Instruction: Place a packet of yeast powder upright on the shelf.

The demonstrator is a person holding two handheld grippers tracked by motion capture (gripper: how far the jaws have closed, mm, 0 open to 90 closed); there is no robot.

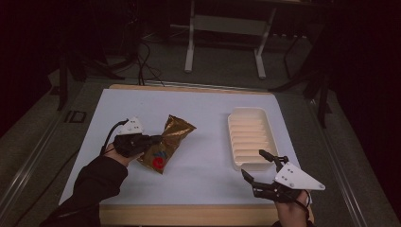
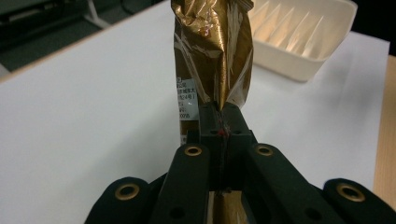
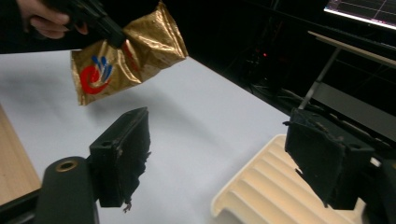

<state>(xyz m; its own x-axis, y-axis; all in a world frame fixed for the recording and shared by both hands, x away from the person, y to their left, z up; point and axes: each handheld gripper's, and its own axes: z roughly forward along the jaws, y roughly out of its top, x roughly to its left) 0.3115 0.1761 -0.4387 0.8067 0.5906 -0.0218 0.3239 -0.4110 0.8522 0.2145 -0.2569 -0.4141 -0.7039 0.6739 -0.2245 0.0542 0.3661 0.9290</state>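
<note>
A gold foil snack bag with a red and blue logo hangs just above the white table top, left of centre. My left gripper is shut on the bag's left edge. In the left gripper view the jaws pinch the crinkled foil bag, which rises above the gripper. The bag also shows lifted off the table in the right gripper view. My right gripper stands open near the front right of the table, beside the near end of a cream ribbed tray. Nothing lies between its fingers.
The cream tray is empty and lies right of centre, lengthwise away from me. The white table top has a wooden front edge. A desk frame and cables stand on the floor beyond the table.
</note>
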